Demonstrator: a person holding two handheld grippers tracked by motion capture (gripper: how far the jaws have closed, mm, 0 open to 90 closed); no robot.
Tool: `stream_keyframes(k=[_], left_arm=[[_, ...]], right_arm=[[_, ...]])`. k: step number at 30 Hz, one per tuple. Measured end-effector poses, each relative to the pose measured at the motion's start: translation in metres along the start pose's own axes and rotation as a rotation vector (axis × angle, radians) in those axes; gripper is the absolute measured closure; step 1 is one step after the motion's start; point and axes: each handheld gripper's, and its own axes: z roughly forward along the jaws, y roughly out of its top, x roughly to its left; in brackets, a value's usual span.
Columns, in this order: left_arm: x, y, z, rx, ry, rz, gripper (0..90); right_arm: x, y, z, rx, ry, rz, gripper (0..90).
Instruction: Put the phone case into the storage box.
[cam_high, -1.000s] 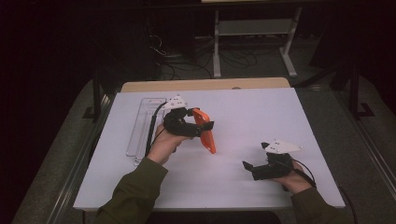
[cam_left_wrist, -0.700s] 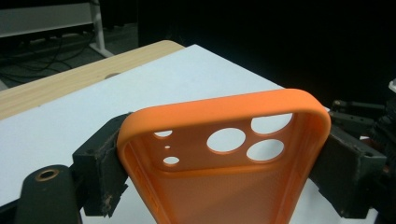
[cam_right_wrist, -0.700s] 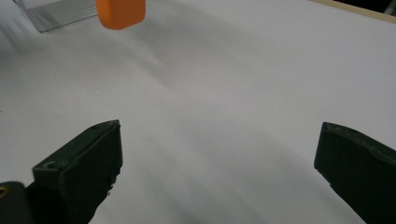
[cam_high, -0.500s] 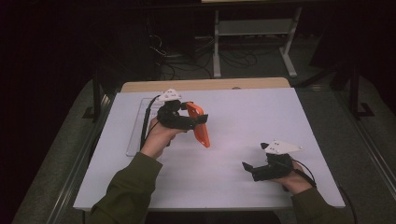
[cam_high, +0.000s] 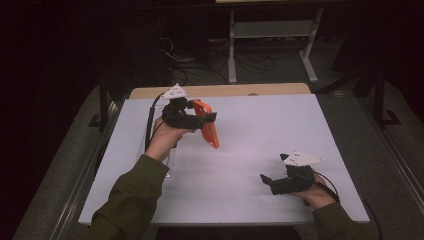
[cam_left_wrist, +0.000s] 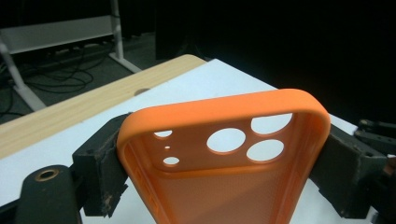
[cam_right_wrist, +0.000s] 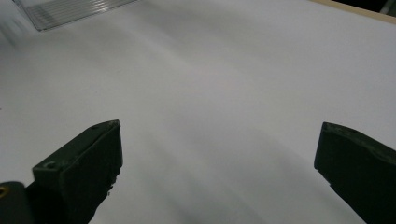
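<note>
The left gripper (cam_high: 207, 120) is gripping an orange phone case (cam_high: 209, 129) above the desk (cam_high: 250, 170), toward its far left part, and the case is hanging down from the fingers, clear of the white surface. In the left gripper view the fingers (cam_left_wrist: 100, 163) are pressing on the two long sides of the case (cam_left_wrist: 219, 186), close to its camera end, with the open inside facing the camera and the round lens holes showing the white desk (cam_left_wrist: 60, 140) through them. The left hand (cam_high: 165, 137) is holding that gripper up, with the green sleeve (cam_high: 130, 195) running back to the near edge. Just left of that forearm a clear tray (cam_high: 170, 160) is lying flat on the desk. Over on the near right, the right gripper (cam_high: 267, 181) is sitting low at the desk, well apart from the case. In the right gripper view its fingers (cam_right_wrist: 84, 163) are standing wide apart with nothing but bare white desk (cam_right_wrist: 210, 93) between them, and a ribbed corner of the clear tray (cam_right_wrist: 70, 9) is showing at the top left.
</note>
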Motion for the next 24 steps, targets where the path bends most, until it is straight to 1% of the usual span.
stream_keyframes(k=[3,4,7,12,13,17,19,23,24], left_arm=[[0.004,0.004,0.000,-0.011,0.020,-0.003,15.5],[0.007,0.006,-0.001,-0.006,0.026,0.005,15.5],[0.012,0.009,-0.002,-0.010,0.044,0.007,15.5],[0.017,0.015,-0.004,-0.017,0.070,0.010,15.5],[0.018,0.016,-0.004,-0.020,0.077,0.010,15.5],[0.021,0.022,-0.007,-0.029,0.099,0.016,15.5],[0.023,0.025,-0.009,-0.033,0.112,0.016,15.5],[0.027,0.033,-0.013,-0.033,0.134,0.032,15.5],[0.027,0.034,-0.013,-0.041,0.138,0.031,15.5]], right_arm=[[0.000,0.000,0.000,0.000,-0.003,-0.003,0.2],[0.000,0.000,0.000,0.000,-0.002,-0.003,0.2],[0.000,0.000,0.000,0.002,0.000,-0.003,0.2],[0.000,0.000,0.000,0.002,-0.003,-0.003,0.2],[-0.001,0.000,0.000,-0.003,-0.007,-0.014,0.3],[-0.001,0.000,0.000,-0.003,-0.006,-0.015,0.2],[0.000,0.000,0.000,0.001,-0.001,-0.001,0.2],[0.000,0.000,0.000,0.001,-0.001,-0.001,0.3],[0.000,0.000,0.000,0.000,-0.001,-0.002,0.3]])
